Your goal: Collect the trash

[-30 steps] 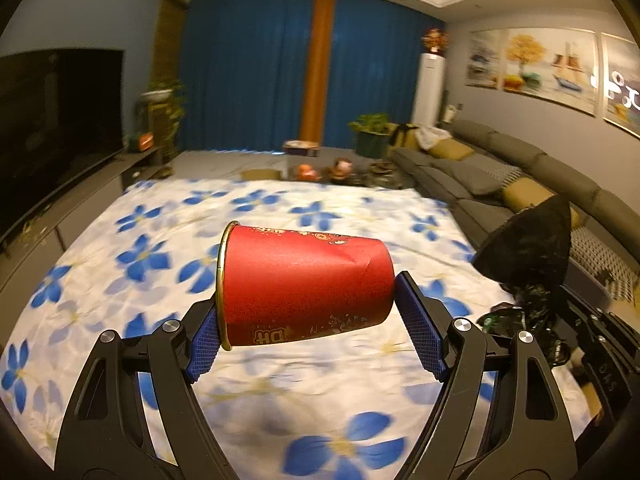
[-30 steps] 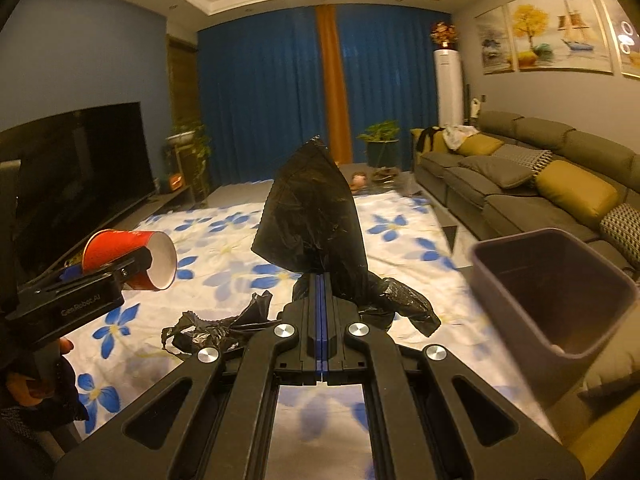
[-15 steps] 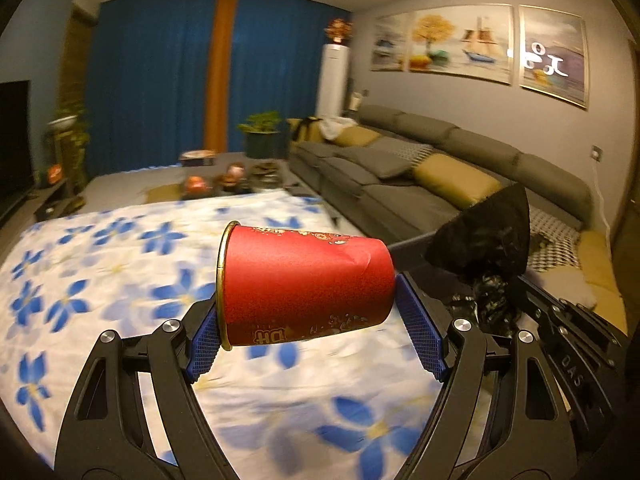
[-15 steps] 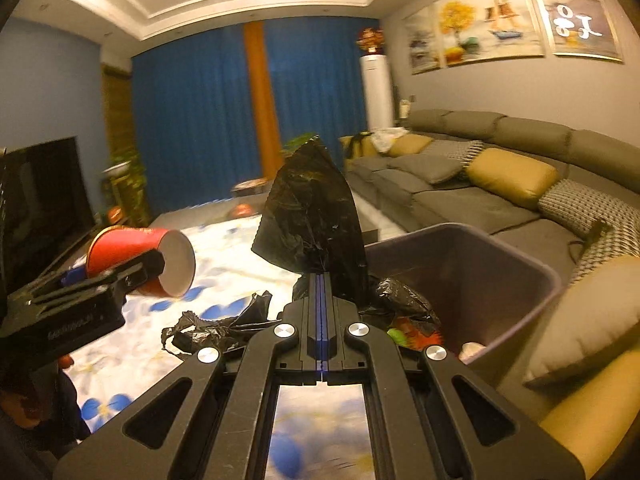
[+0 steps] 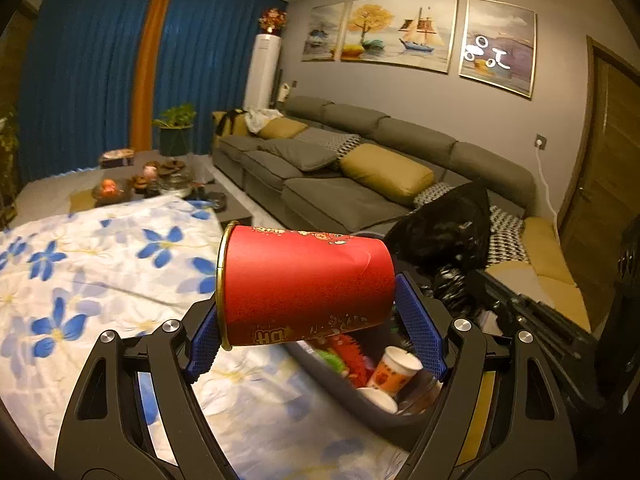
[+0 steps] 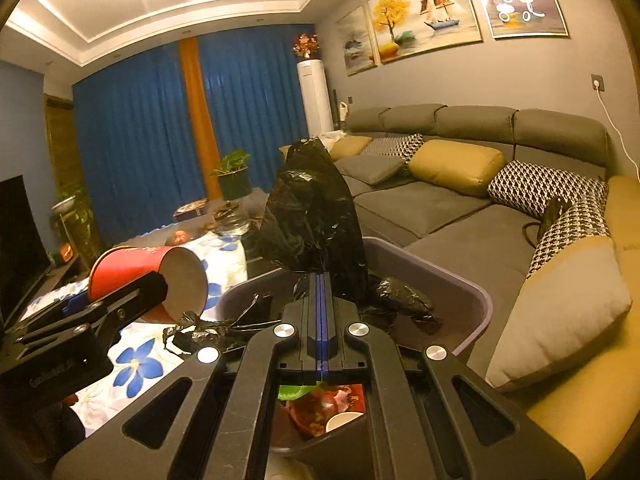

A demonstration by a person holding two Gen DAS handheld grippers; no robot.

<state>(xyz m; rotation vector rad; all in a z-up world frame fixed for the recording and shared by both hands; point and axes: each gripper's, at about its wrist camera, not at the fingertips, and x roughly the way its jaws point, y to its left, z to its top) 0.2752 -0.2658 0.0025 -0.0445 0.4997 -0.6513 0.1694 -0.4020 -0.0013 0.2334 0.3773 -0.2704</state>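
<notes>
Now cup [image 5: 304,284] over bin [image 6: 472,304] rim.

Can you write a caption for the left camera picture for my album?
Left tool carries a red paper cup sideways above the trash bin.

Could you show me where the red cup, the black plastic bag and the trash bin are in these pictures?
Red cup [image 5: 304,284]: left wrist view, on its red side wall.
Black plastic bag [image 6: 312,208]: right wrist view, on the upright bulk of the bag.
Trash bin [image 6: 460,284]: right wrist view, on its far rim.
</notes>
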